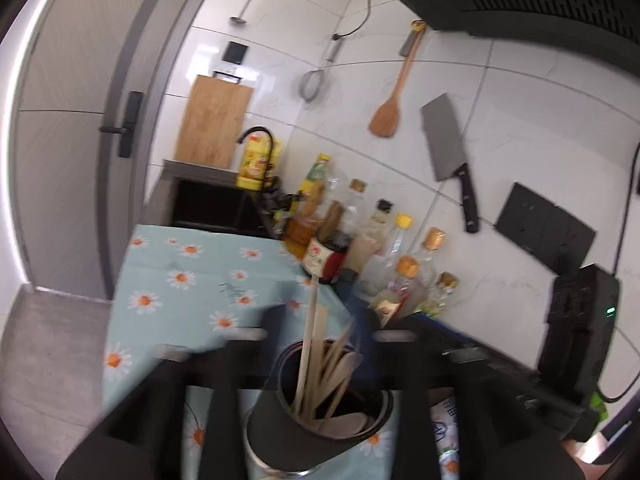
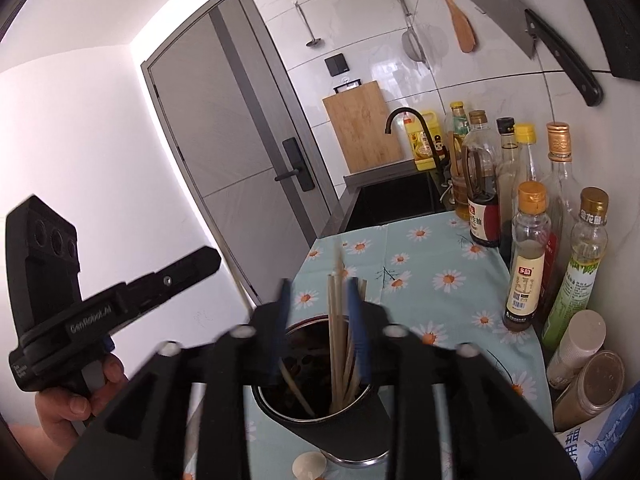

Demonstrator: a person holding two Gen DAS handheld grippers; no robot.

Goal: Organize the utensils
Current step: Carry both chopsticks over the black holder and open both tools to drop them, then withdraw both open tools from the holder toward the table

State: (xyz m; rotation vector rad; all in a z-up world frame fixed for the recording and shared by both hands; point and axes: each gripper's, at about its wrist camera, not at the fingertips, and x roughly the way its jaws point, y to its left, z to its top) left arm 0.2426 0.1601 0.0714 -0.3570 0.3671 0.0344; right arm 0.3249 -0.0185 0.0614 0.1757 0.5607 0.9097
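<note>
A home kitchen: cleaver (image 1: 442, 142) and wooden spatula (image 1: 390, 110) hang on tiled wall above sauce bottles (image 2: 484, 184) and sink faucet (image 2: 412, 128).

Utensil holder (image 2: 320, 412) on tablecloth (image 2: 432, 264), chopsticks (image 2: 338, 344) inside it, bottles (image 2: 528, 256) to its right, sink (image 2: 396, 196) behind.

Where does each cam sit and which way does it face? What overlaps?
Left wrist: on the left gripper, looking forward and down into the utensil holder, bottles and tiled wall beyond; only its own blurred fingers show.
Right wrist: on the right gripper, over the same holder, facing sink and door; its fingers, plus the left gripper and hand at left.
Shared: holder, floral cloth, bottles, cutting board, cleaver.
</note>
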